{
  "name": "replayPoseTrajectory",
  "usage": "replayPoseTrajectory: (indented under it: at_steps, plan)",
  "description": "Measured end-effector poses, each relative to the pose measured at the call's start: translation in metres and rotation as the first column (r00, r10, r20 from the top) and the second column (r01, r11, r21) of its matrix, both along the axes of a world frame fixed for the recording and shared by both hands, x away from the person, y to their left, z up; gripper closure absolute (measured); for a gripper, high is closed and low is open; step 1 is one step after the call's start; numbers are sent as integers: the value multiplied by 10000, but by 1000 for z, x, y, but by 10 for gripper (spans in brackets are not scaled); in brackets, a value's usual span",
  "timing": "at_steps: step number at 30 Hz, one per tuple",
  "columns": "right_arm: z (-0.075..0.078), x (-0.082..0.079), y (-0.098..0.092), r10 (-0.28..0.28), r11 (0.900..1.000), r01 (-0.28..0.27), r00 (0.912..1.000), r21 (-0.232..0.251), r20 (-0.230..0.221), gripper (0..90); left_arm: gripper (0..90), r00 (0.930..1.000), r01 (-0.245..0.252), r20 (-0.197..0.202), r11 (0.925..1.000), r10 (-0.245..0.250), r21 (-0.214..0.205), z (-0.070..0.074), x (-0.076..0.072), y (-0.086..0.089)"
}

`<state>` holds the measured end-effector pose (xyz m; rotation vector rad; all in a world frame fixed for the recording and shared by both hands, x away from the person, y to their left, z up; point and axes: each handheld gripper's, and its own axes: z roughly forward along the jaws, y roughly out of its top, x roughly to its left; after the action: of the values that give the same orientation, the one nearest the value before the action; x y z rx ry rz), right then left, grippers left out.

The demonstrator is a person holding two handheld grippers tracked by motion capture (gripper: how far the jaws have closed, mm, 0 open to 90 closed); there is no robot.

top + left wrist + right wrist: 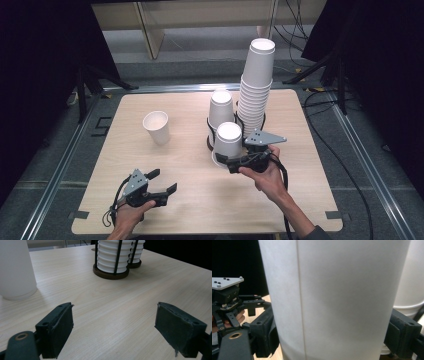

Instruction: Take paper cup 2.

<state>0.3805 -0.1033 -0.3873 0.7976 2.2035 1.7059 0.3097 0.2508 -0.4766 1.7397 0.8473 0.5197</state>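
Right gripper (227, 161): fingers clenched on a white cup (229, 140), one on each side of the lower wall. High view puts that cup just right of table (190, 205) centre, right in front of the short stack (221, 111). Can't tell if its bottom touches the table.

Left gripper (164, 180): fingers released, wide apart, nothing between them. It sits at 7 o'clock on the table, well apart from the held cup.

Rest of the layout, high view:
- loose cup (156, 127) at 10 o'clock, standing alone
- short stack at 12 to 1 o'clock
- tall stack (256, 85) just beside it at 1 o'clock, top cup sitting slightly askew

View differences:
- Left gripper view gives what the high view blurs: both stacks stand in black wire holders (110, 275) with round dark bases. The loose cup's wall is at its 10 o'clock, and bare wood lies between the finger pads.
- Right gripper view is close in: the cup wall spans the gap between both fingers, seam visible left of centre. At 9 o'clock behind it, the left gripper with its grey plate. At 3 o'clock, a stack's rims.
- Overall layout reads from the high view.
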Motion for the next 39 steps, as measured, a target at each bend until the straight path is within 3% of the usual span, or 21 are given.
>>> replayPoseTrajectory:
  at_steps: [2, 6, 7, 8, 10, 11, 12, 14, 20, 23, 25, 29, 32, 36, 39]
  plan:
    - [-3, 0, 4, 25, 10000, -24, 9998, 38, -212, 153, 144, 10000, 58, -35, 9992, -59, -390, -1, -1, -2]
    - [-7, 1, 9, 148, 9999, -148, 9999, 0, -52, 153, 144, 9998, 148, 112, 9995, -145, -275, 1, -1, -1]
    - [-8, 1, 11, 249, 9997, -249, 9995, 15, -206, 153, 144, 9996, 222, 174, 9993, -217, -297, 1, -1, -1]
    - [-8, 0, 13, 334, 9994, -332, 9985, 58, -438, 153, 144, 9997, 218, 116, 9985, -212, -506, 0, -1, -2]
    - [-10, 0, 15, 375, 9993, -375, 9989, 0, -299, 153, 144, 9998, 181, 44, 9978, -179, -637, 0, -2, -3]
    - [-10, -1, 17, 338, 9994, -342, 9983, -72, -470, 153, 144, 9997, 216, 116, 9978, -209, -625, 0, -2, -3]
    - [-11, 0, 18, 356, 9993, -358, 9991, -108, -241, 153, 144, 9999, 159, 49, 9992, -157, -374, 2, -3, -2]
    - [-13, -1, 22, 564, 9984, -566, 9973, -37, -471, 153, 143, 9996, 259, 155, 9983, -251, -531, 1, -2, -2]
    - [-17, 0, 32, 849, 9963, -853, 9957, -96, -371, 153, 144, 9997, 257, 36, 9988, -256, -416, 2, -3, -2]
    - [-20, -1, 36, 886, 9959, -892, 9955, -147, -343, 153, 143, 9995, 329, -24, 9983, -330, -491, 1, -3, -3]
    - [-22, -1, 39, 1068, 9942, -1071, 9924, -19, -607, 153, 144, 9993, 362, -41, 9971, -365, -672, 1, -3, -4]
    - [-26, 0, 45, 1172, 9930, -1177, 9924, -123, -366, 153, 144, 9992, 408, -31, 9973, -410, -614, 2, -4, -4]
    - [-27, -2, 49, 1218, 9920, -1237, 9899, -233, -721, 152, 144, 9990, 451, 56, 9967, -448, -681, 2, -3, -4]
    - [-29, 0, 54, 1421, 9898, -1425, 9891, -79, -379, 153, 144, 9989, 475, 58, 9954, -472, -836, 1, -3, -4]
    - [-30, -1, 57, 1405, 9898, -1415, 9887, -157, -522, 153, 144, 9986, 521, 79, 9940, -516, -964, 1, -3, -4]
